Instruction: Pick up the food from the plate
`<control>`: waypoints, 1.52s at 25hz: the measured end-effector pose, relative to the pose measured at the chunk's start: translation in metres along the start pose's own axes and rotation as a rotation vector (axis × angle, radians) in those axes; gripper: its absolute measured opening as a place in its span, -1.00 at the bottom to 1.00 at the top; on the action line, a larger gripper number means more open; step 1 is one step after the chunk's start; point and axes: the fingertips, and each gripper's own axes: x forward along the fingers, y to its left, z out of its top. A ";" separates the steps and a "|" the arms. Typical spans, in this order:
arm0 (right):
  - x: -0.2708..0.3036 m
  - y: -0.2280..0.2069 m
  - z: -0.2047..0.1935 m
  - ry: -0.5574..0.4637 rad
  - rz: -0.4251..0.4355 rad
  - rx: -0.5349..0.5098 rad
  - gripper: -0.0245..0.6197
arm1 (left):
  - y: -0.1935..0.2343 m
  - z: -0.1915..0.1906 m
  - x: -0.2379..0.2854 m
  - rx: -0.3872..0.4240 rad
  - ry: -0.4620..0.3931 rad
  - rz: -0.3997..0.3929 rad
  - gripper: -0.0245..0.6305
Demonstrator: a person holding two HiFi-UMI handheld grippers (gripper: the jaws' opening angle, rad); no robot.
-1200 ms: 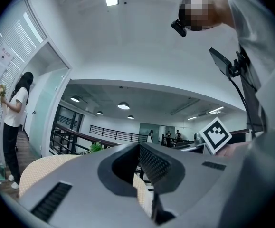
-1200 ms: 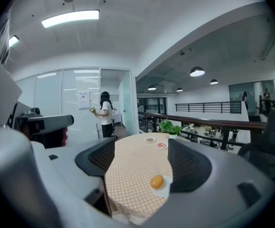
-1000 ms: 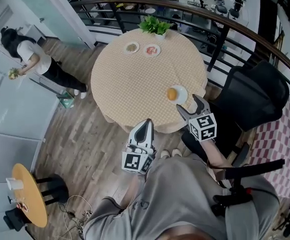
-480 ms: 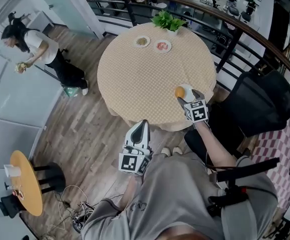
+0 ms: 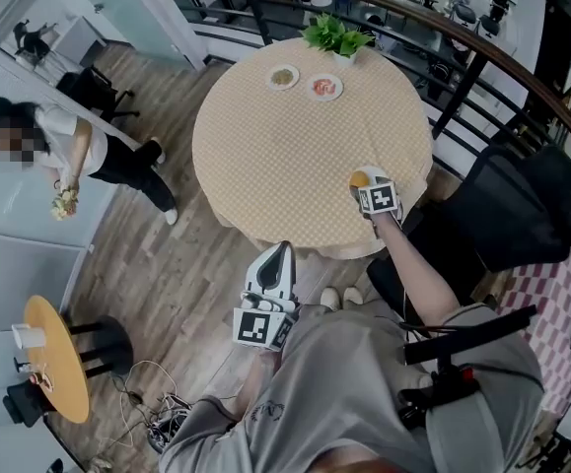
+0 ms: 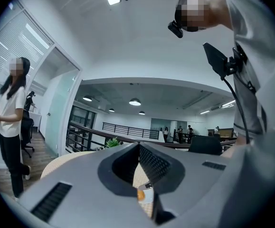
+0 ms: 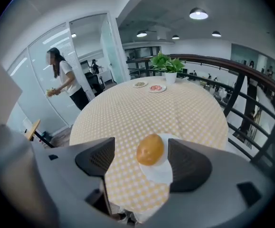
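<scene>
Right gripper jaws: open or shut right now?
Open: the right gripper has its jaws apart, flanking the round orange food on its white plate; nothing is clamped.

A plate (image 7: 165,171) bearing the food (image 7: 150,149) lies at the tabletop's (image 5: 285,166) near right edge, between the right gripper's (image 7: 142,151) jaws. At the far edge, two small dishes (image 5: 283,78) lie before a plant (image 5: 336,35). The left gripper (image 5: 278,250) hangs nearer, off the tabletop.

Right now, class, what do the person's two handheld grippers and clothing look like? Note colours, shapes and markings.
The left gripper and right gripper match: grey plastic bodies tapering to two jaws lined with black textured pads. Each carries a white cube with black square markers. The person wears a grey shirt, and no sleeve covers the right forearm.
</scene>
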 end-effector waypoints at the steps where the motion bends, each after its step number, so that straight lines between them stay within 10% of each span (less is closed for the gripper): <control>1: 0.008 -0.002 -0.001 0.017 -0.005 0.008 0.11 | 0.000 0.001 0.002 0.001 0.000 -0.004 -0.89; 38: 0.117 -0.035 -0.059 0.321 0.012 0.160 0.18 | 0.032 -0.007 -0.010 -0.010 0.020 0.090 -0.89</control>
